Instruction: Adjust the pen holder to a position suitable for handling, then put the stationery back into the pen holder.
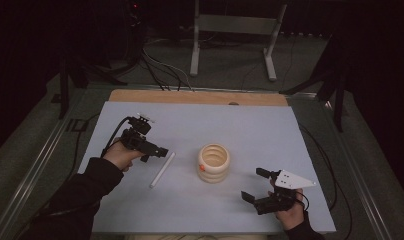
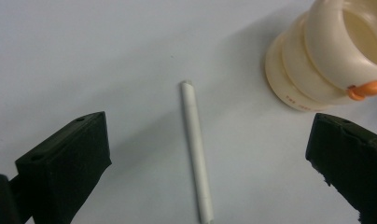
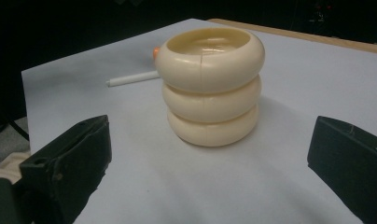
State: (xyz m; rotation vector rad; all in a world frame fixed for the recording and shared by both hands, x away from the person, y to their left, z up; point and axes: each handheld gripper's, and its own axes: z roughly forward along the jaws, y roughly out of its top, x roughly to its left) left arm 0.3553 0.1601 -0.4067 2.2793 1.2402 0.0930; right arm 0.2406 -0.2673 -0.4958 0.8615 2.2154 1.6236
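1. Counter (image 1: 270, 125): pale blue-grey sheet over a wooden board, wood edge showing along the far side. Smooth and flat; likely to let a slim round item roll if nudged.

2. Ribbed cream cup (image 1: 213, 163): three stacked bulging rings, open top, standing upright near the middle of the counter. Small orange tab (image 2: 364, 88) on its left side. Risk, as a judgement: curved walls offer poor purchase, so a squeeze across the bulges could slip up or down, or tip the cup; a soft wall might also buckle.

3. Right tool (image 1: 254, 185): held in a hand at the near right, jaws spread wide, nothing between them, aimed at the cup from the right. Apart from the cup. Risk: one jaw meeting the cup first would push it left toward the stick.

4. Left tool (image 1: 161, 152): held in a hand at the left, jaws spread wide, empty, hanging above the stick. Risk: closing along the stick's length rather than across it would miss or flick it away.

5. White stick (image 1: 162, 169): thin, straight, lying flat on the counter just left of the cup, not touching it. Risk: low profile means jaws may scrape the counter or roll it against the cup.
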